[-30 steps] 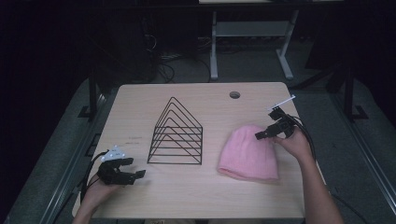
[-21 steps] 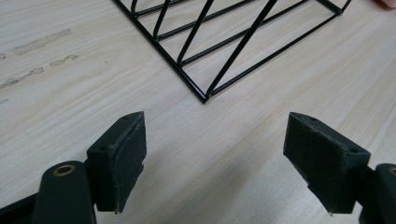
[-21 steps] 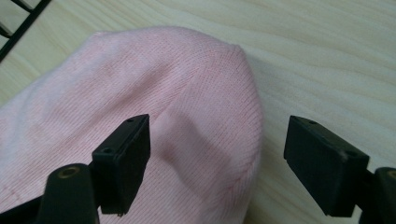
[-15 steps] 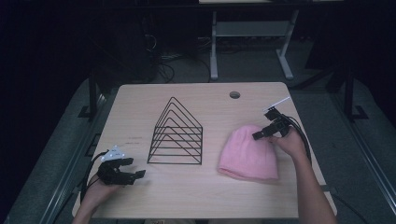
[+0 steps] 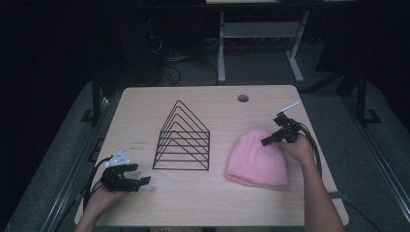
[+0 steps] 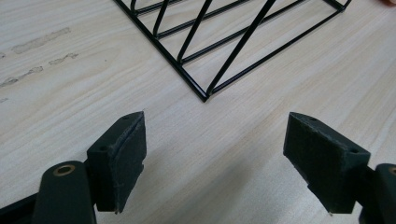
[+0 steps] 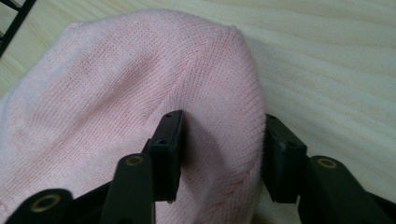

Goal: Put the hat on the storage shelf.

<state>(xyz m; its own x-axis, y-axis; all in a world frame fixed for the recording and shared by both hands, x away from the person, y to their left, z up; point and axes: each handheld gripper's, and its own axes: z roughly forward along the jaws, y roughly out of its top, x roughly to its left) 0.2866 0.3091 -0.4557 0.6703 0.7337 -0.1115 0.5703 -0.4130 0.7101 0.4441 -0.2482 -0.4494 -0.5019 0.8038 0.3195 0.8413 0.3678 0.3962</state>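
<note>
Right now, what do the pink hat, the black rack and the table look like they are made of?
The pink hat looks like soft knitted yarn, maybe wool or acrylic: fine stitch rows show, and it bunches between the right gripper's jaws. The black rack seems to be thin metal wire with a glossy black coat, judging by its slim, shiny rods. The table looks like pale wood-grain laminate with a matt finish.

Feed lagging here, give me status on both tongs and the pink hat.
Right tongs just closing, pinching a fold of the pink beanie. Left tongs open, idle over bare table. Wire rack stands clear of the beanie.
</note>
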